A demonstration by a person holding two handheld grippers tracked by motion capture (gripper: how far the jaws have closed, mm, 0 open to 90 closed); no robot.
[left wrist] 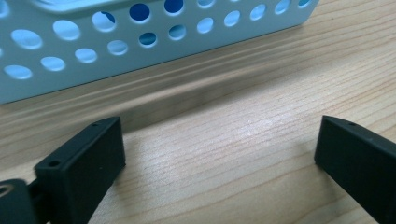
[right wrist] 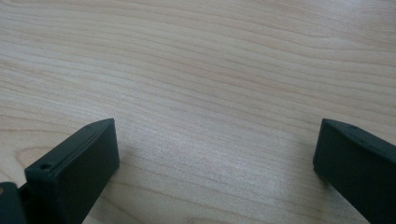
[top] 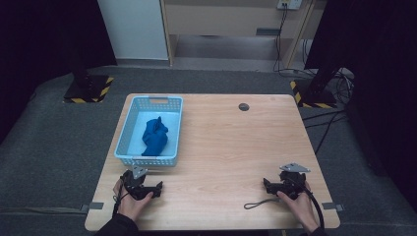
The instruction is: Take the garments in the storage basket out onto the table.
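On the table [top: 221, 147], both hands rest, fingers apart.

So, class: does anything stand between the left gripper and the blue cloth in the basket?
Yes. The basket's near wall stands between the open left gripper and the blue cloth, which lies inside the basket.

Both grippers, the left gripper [top: 158, 186] and the right gripper [top: 266, 184], are showing matte black bodies with blocky, flat-faced jaws bearing small screw holes. Each is carrying a grey three-cornered plate on top and trailing a black cable. The person is wearing dark sleeves [top: 116, 227].
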